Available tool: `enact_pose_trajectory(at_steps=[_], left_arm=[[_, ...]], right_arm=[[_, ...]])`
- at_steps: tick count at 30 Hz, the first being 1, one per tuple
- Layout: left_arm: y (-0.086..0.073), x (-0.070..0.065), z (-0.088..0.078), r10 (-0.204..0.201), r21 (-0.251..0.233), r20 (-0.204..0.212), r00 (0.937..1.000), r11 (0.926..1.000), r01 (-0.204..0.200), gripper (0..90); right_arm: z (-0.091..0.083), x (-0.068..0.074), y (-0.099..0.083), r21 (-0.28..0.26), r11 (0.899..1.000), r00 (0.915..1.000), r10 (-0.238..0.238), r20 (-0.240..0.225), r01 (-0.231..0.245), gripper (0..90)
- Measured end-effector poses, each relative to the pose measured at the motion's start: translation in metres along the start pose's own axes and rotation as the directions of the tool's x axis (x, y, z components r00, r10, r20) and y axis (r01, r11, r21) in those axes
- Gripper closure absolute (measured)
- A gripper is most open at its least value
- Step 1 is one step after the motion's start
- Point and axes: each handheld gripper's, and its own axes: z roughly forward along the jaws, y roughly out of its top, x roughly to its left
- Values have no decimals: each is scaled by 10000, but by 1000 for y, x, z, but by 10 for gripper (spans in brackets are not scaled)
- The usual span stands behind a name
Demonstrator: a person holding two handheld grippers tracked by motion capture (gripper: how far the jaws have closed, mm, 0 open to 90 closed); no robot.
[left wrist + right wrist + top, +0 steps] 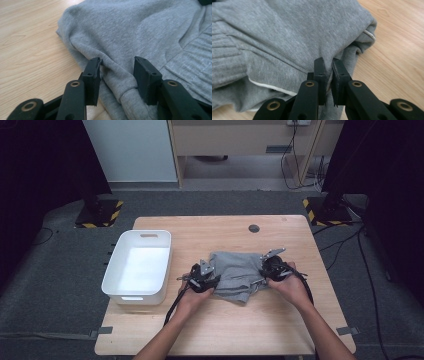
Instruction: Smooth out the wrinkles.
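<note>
Grey carpet, black curtains either side, pale wooden table (225,320) at centre. Empty white bin (137,266) at the table's left edge, probably waiting to take the garment. Folded grey sweatshirt (235,272) mid-table, just right of the bin, gripped from both sides as if for lifting or a further fold. Left gripper (116,75) partly closed, pads pressing a thick fold at the sweatshirt's edge. Right gripper (329,75) nearly shut, pinching a thin layer of cloth at the opposite edge.
</note>
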Motion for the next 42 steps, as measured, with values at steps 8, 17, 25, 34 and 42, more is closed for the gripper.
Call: enact_pose_trajectory(at_steps=[8,17,25,34,42], left_arm=[[2,-8,6,-35,-86,198,9998,10000,37,553],[8,-16,14,39,11,279,9996,10000,-40,542],[5,-13,10,-156,-8,372,9992,9999,157,457],[17,1,-13,-415,-32,543,9977,9991,417,267],[33,12,-33,-317,-80,264,9991,9995,319,195]], right_arm=[[-4,-8,-5,-48,9998,9997,181,188,-180,841],[-9,-15,-14,-38,9998,9988,195,449,-194,842],[-13,-15,-22,-385,9985,9988,401,293,-390,777],[-38,-7,-26,-2463,9653,9940,1003,439,-865,298],[-38,0,-25,-2913,9516,9927,1137,389,-976,175]])
